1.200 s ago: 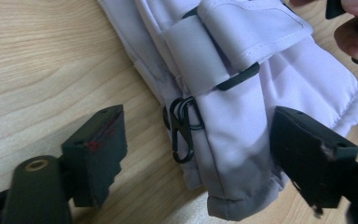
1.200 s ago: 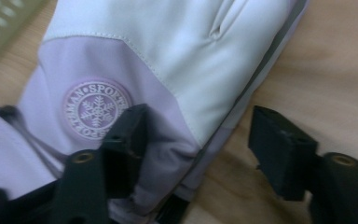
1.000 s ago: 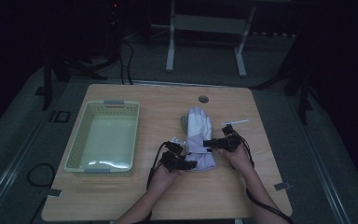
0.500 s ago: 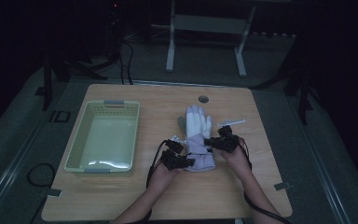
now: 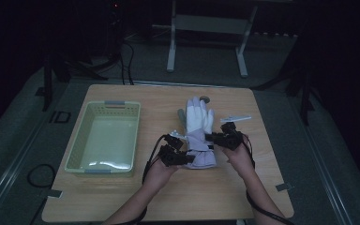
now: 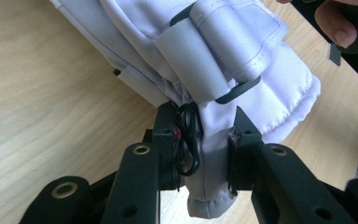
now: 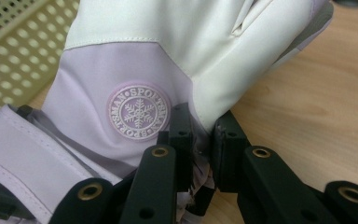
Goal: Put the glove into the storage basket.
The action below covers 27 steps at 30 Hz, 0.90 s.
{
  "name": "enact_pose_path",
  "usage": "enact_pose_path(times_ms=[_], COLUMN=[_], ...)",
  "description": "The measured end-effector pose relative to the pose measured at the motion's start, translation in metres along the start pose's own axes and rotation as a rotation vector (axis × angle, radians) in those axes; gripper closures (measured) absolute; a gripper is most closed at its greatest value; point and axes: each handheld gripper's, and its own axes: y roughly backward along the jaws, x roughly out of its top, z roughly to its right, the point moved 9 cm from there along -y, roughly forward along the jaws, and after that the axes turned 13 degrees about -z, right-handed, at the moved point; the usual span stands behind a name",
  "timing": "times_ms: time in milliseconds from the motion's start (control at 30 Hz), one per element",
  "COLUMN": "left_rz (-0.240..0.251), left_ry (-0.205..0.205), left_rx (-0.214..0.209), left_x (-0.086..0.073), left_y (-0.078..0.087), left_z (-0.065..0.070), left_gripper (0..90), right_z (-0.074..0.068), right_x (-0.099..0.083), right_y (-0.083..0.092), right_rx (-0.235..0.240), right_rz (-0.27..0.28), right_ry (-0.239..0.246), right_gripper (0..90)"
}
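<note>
High view: a white and lilac glove [image 5: 199, 133] lies on the wooden surface [image 5: 168, 197], right of centre, fingers pointing to the far side, cuff toward the near edge. The left gripper [image 5: 172, 153] sits at the near left corner of the cuff; the right gripper [image 5: 225, 138] sits at the glove's right edge, about halfway along. Both hands come in from the near edge. A pale green basket [image 5: 77, 152] stands to the left of the glove, well apart from it. A small white strip [image 5: 236, 119] lies just far of the right gripper. A round dark spot [image 5: 205, 99] in the surface shows just beyond the glove's fingertips.

Left gripper view: jaws have just been closing and now pinch a fold of lilac cuff fabric [image 6: 212, 158], with a thin black cord [image 6: 189, 140] caught beside it against one jaw. The padded cuff and a strap with black loops [image 6: 205, 60] rise beyond the jaws. The other hand shows at the upper right corner.

Right gripper view: jaws have just been closing and now pinch the glove's side edge [image 7: 200, 135], close together with fabric between them. A round snowflake badge [image 7: 138, 112] sits on the lilac panel just left of the jaws. The basket's perforated wall [image 7: 14, 42] shows at upper left.
</note>
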Motion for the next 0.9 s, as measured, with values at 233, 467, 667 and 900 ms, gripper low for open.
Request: enact_pose_path(times_ms=[233,467,667,900], left_rz=[0.005,0.002,-0.005,0.021], left_ry=[-0.028,-0.05,-0.07,-0.076], left_rx=[0.015,0.027,0.043,0.057], left_x=[0.0,0.001,0.001,0.0], left_y=[0.023,0.044,0.06,0.082], left_z=[0.002,0.0,-0.004,-0.01], left_gripper=[70.6,70.6,70.6,70.7], right_z=[-0.015,-0.03,-0.044,-0.06], right_x=[0.012,0.026,0.04,0.056], right_y=[0.014,0.023,0.028,0.034], right_rx=[0.009,-0.004,0.0,-0.004], right_rz=[0.027,0.053,0.07,0.102], right_ry=[0.025,0.047,0.063,0.083], right_gripper=[80.4,80.4,80.4,80.4])
